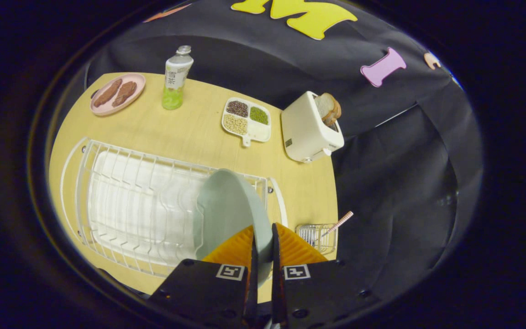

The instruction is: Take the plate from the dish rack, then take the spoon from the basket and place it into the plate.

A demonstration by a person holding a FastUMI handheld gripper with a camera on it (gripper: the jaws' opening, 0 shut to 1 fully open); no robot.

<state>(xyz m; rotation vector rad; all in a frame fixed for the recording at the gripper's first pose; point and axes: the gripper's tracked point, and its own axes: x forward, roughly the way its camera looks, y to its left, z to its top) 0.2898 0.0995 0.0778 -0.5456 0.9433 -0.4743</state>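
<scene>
While the white dish rack [139,214] sits at the lower left, the gripper [263,249] at bottom middle squeezes the pale green plate [226,210] above it. Lower right, a spoon [338,222] rests in the small basket [318,236].

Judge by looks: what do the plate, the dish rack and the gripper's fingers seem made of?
Plate, pinched by the gripper: probably ceramic or melamine, smooth pale green, soft sheen.
Dish rack: likely coated metal wire, thin white bars.
Fingers: seemingly ribbed orange rubber or plastic.
</scene>
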